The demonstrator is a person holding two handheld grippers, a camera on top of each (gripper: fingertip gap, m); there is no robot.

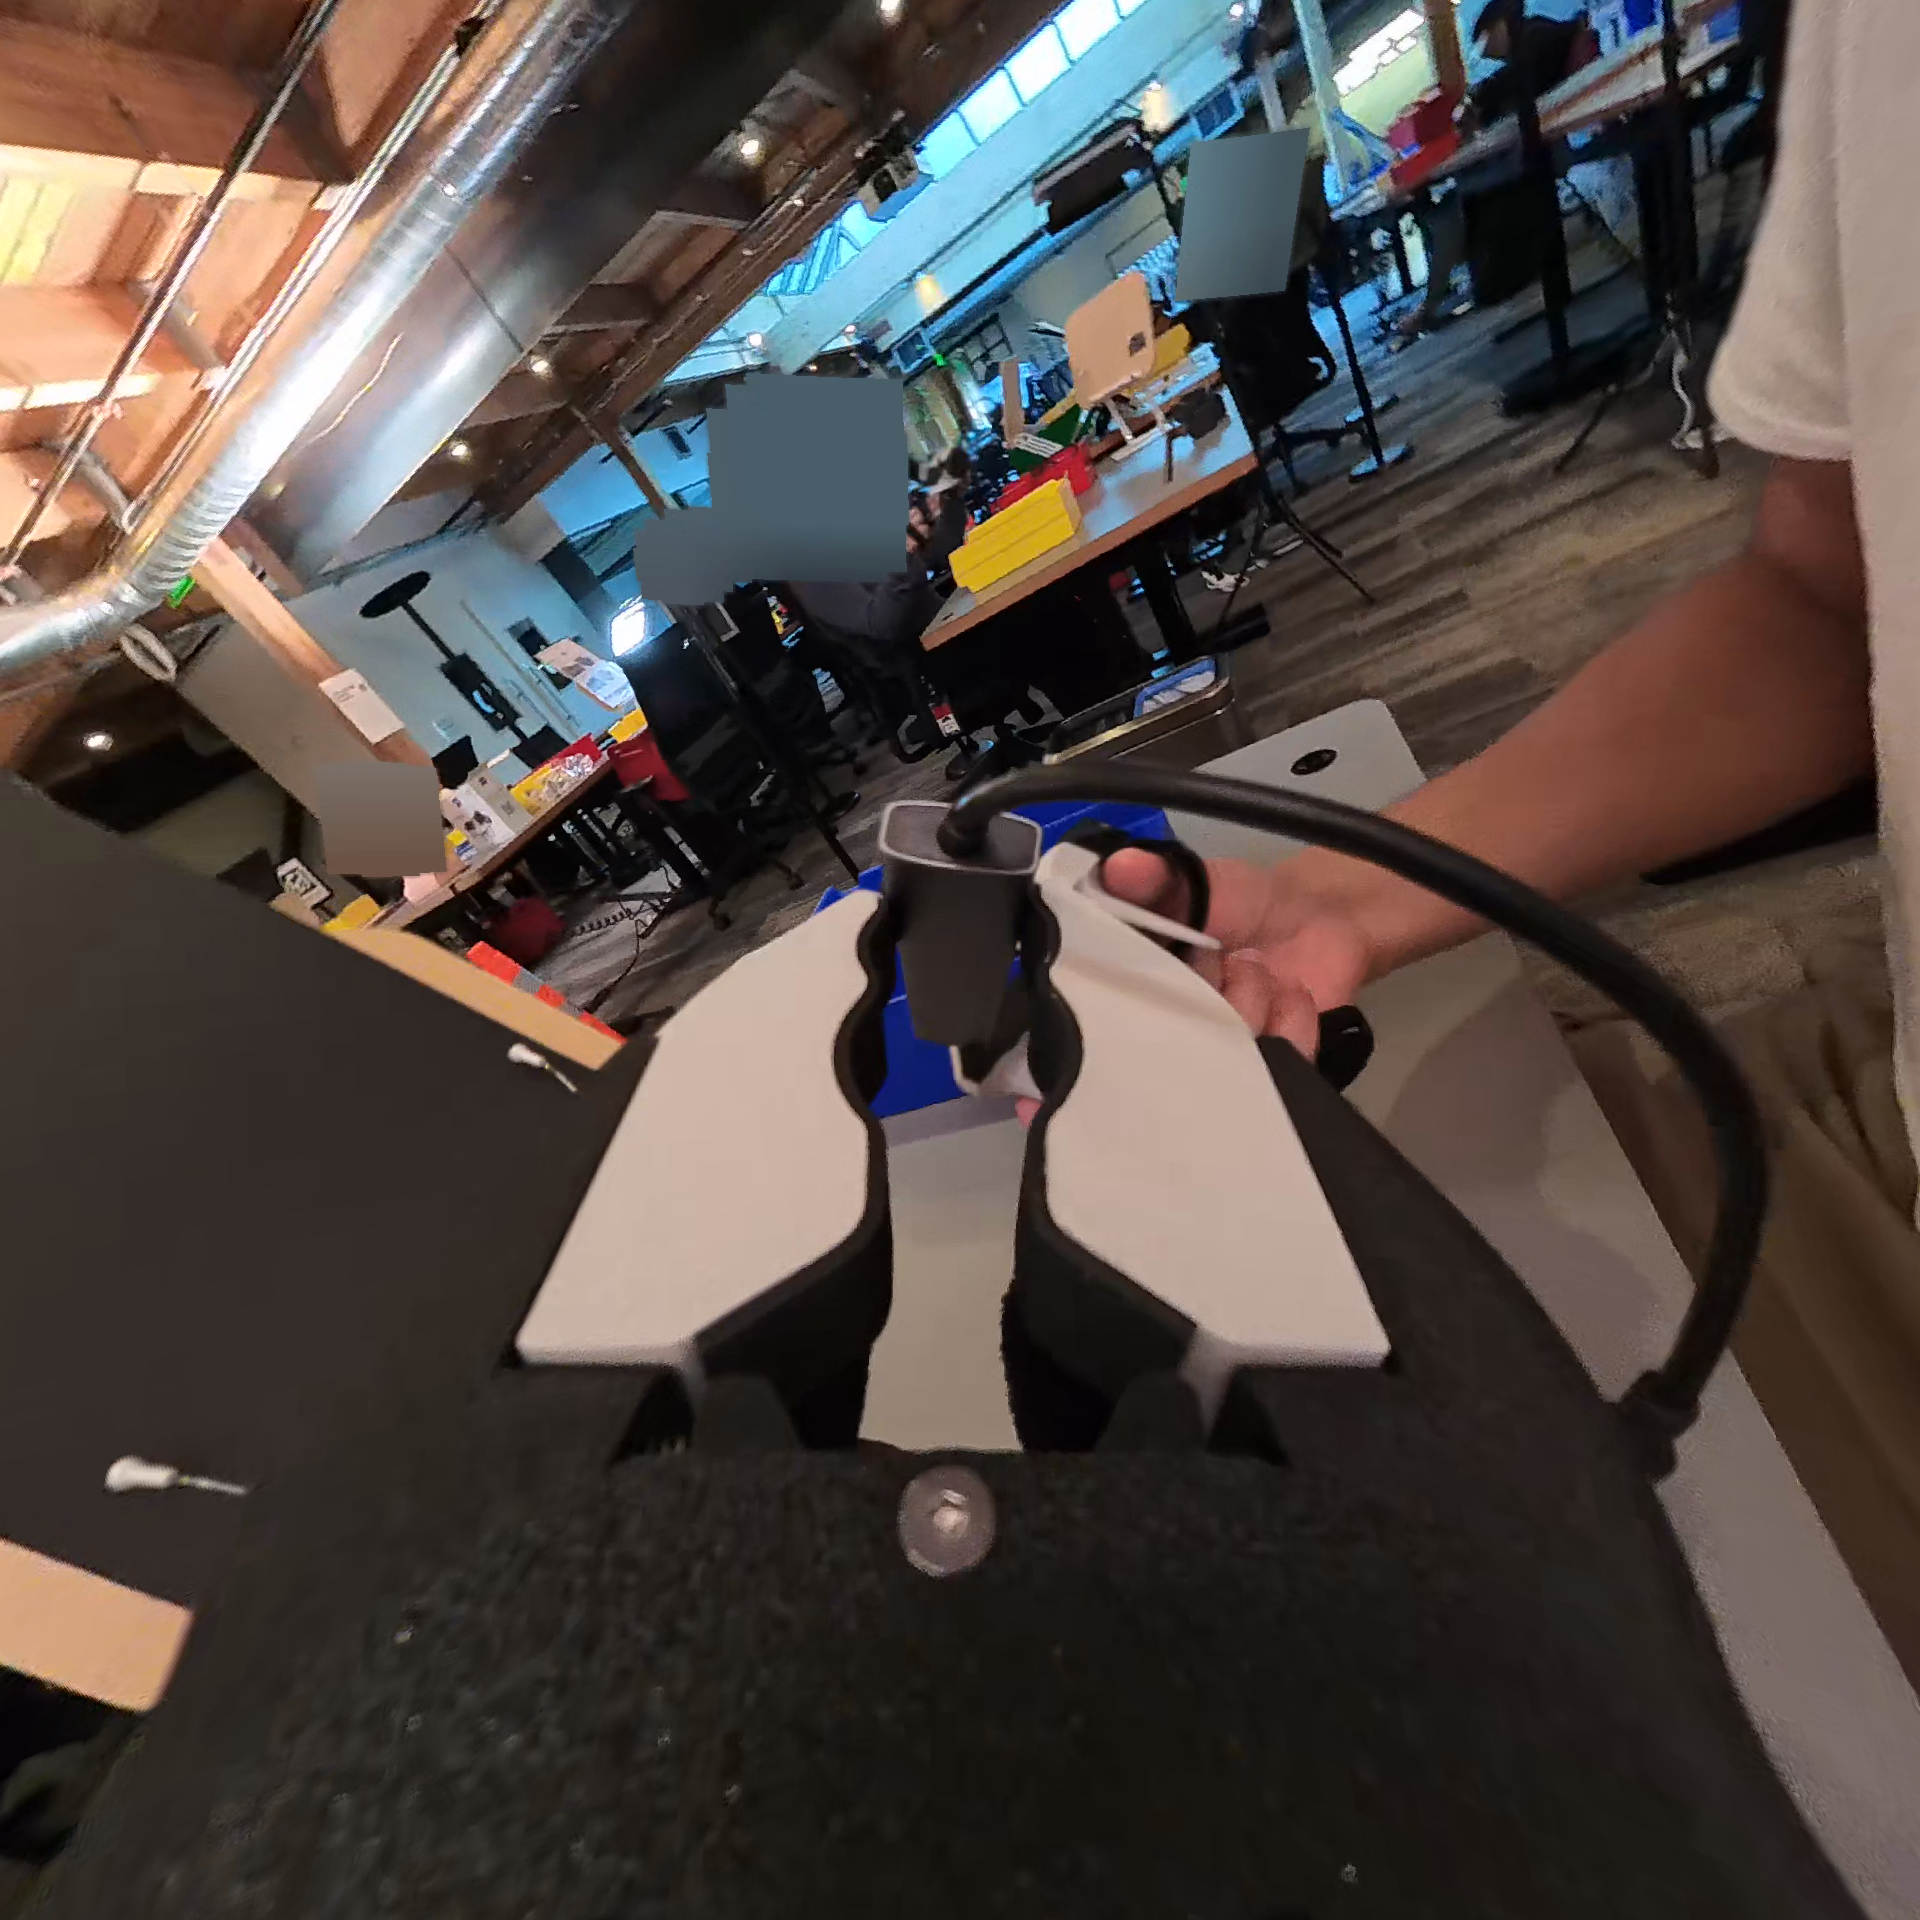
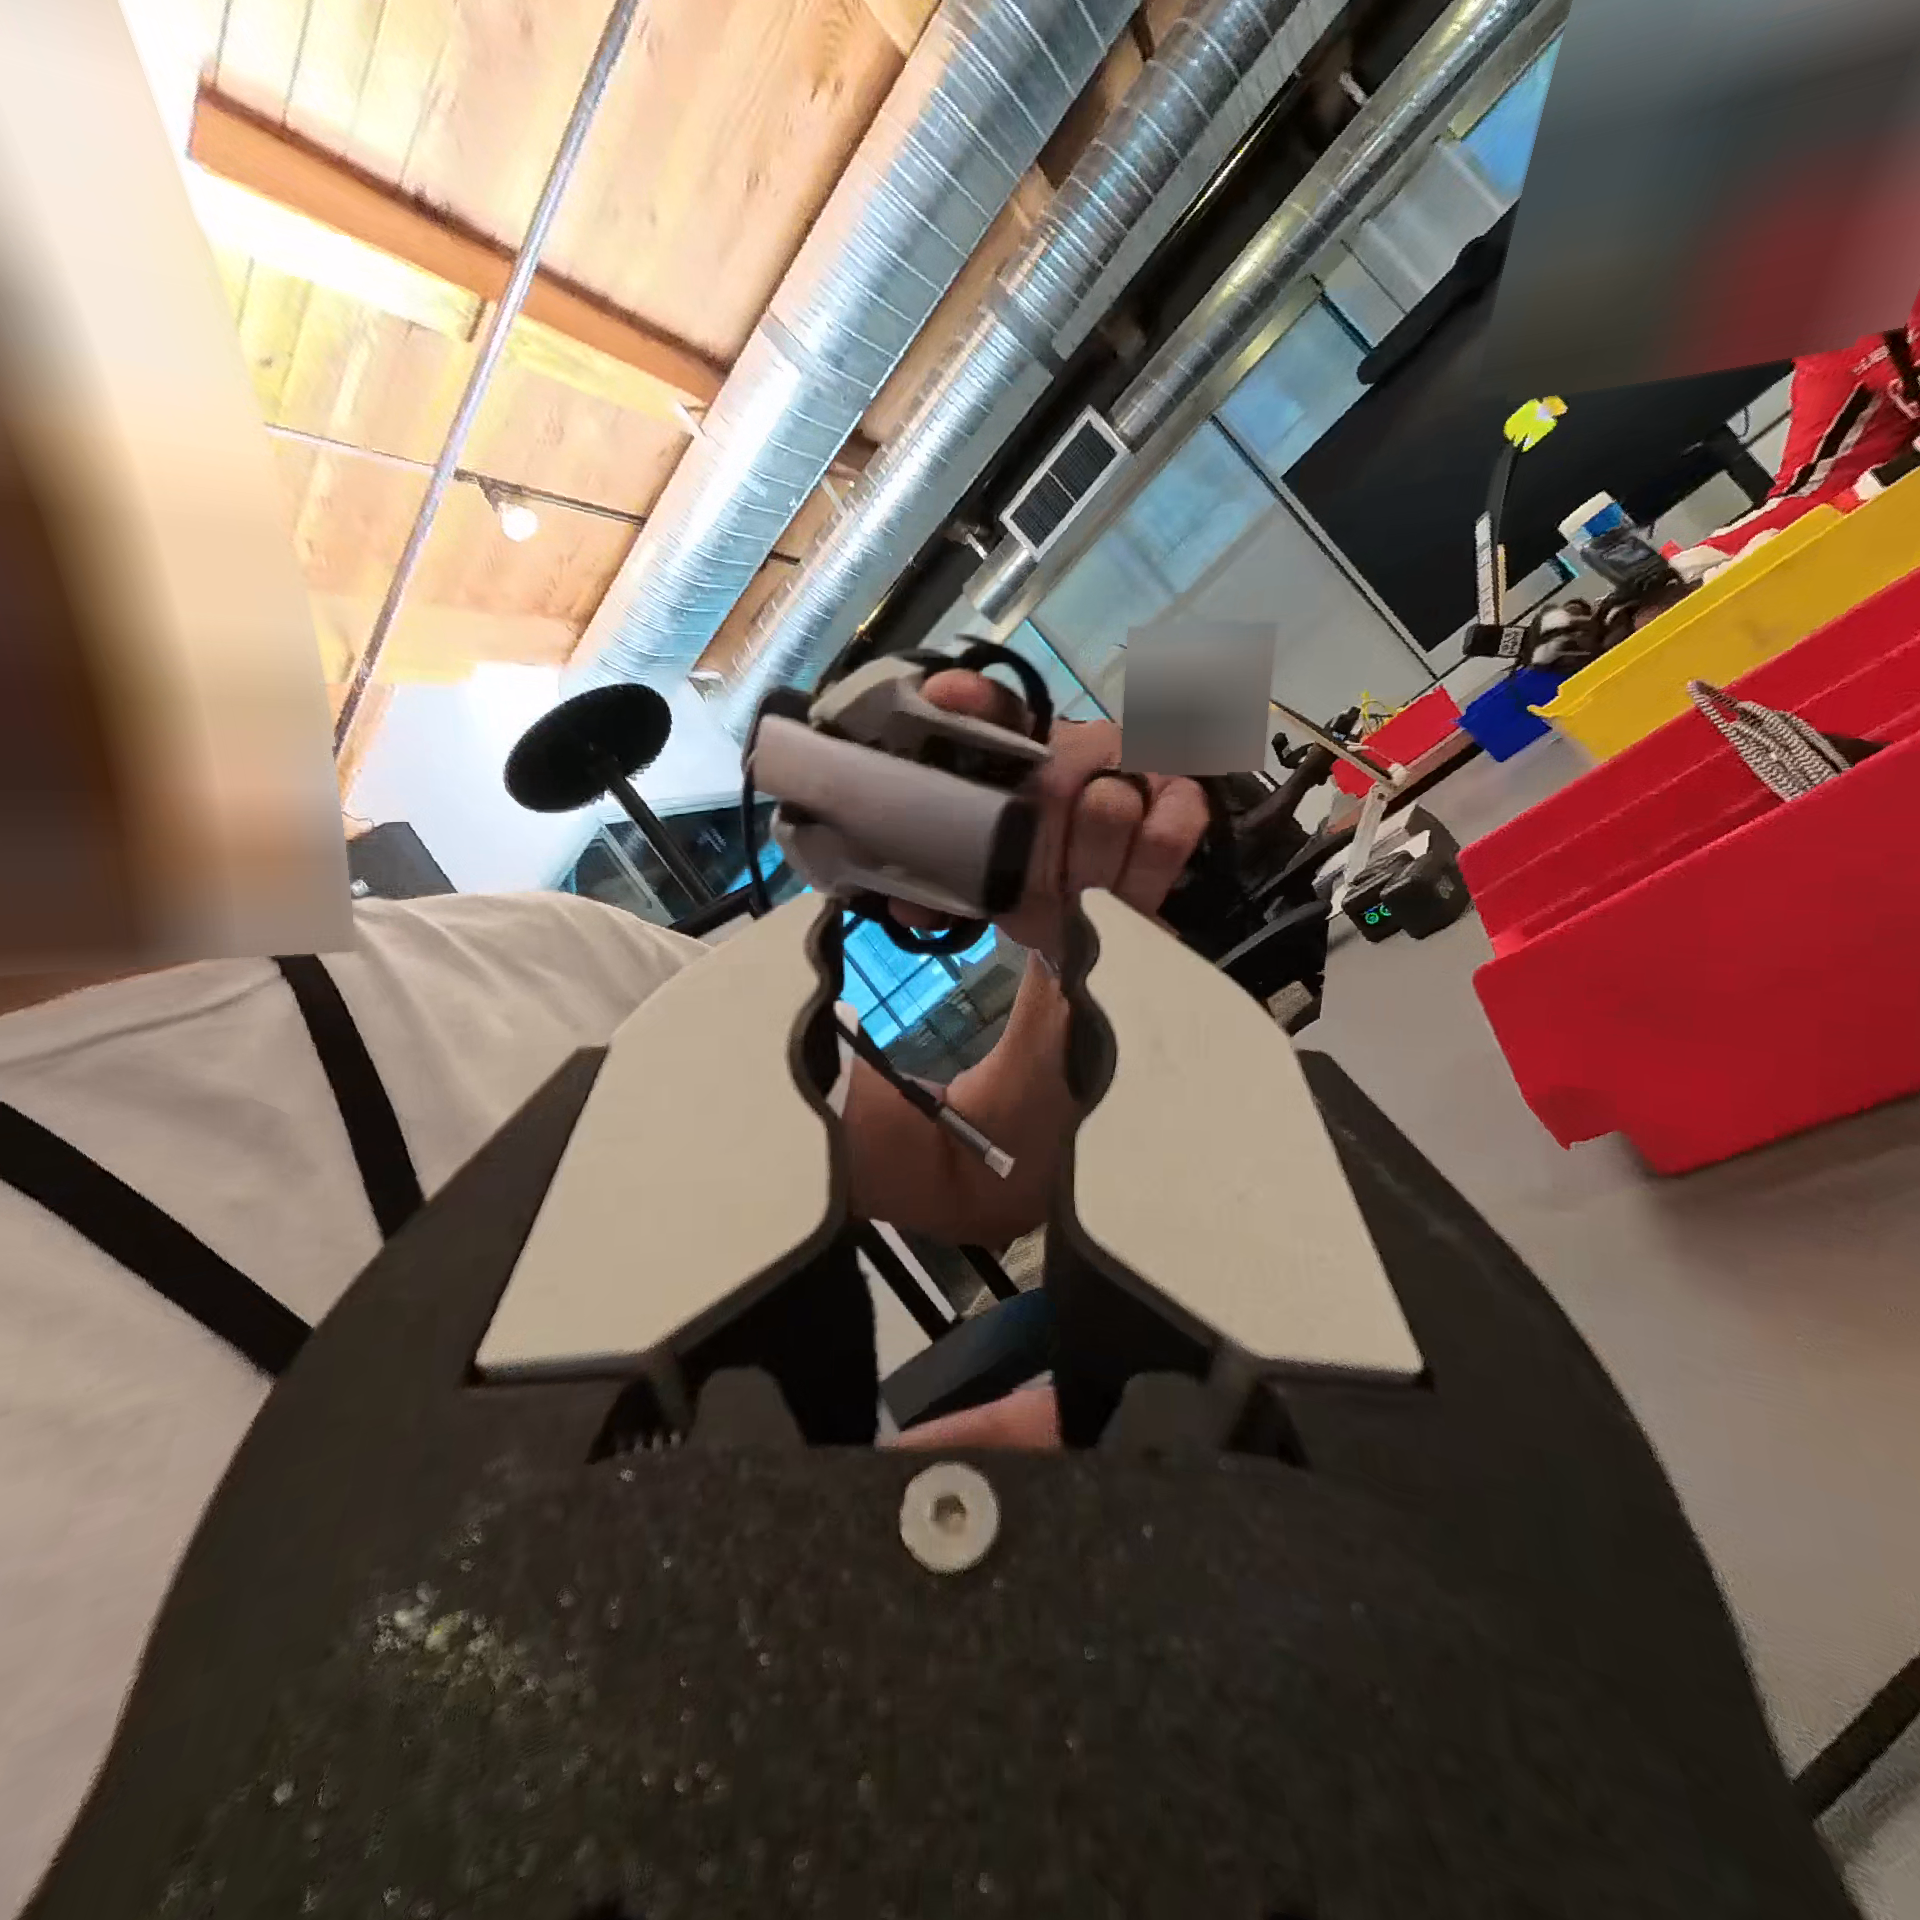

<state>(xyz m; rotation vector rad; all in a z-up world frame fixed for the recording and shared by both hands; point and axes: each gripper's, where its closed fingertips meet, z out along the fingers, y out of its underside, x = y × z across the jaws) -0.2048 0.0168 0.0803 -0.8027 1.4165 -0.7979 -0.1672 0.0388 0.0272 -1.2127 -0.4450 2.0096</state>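
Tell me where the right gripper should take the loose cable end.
Probably the silver plug, pinched across its barrel behind the tip: it is rigid, the black cable limp. It hangs tilted in front of the open right gripper, so come straight on. The left gripper holds the grey adapter.

- left gripper (image 1: 956, 997) fingers (image 1: 727, 1143) – smooth matt grey plastic, body looks rough black
- adapter (image 1: 951, 925) it's clamping – dull grey metal, rubbery black cable (image 1: 1621, 956)
- red bin (image 2: 1704, 966) – glossy plastic
- ducts (image 2: 831, 343) – shiny ribbed metal, ceiling (image 2: 644, 208) bare wood
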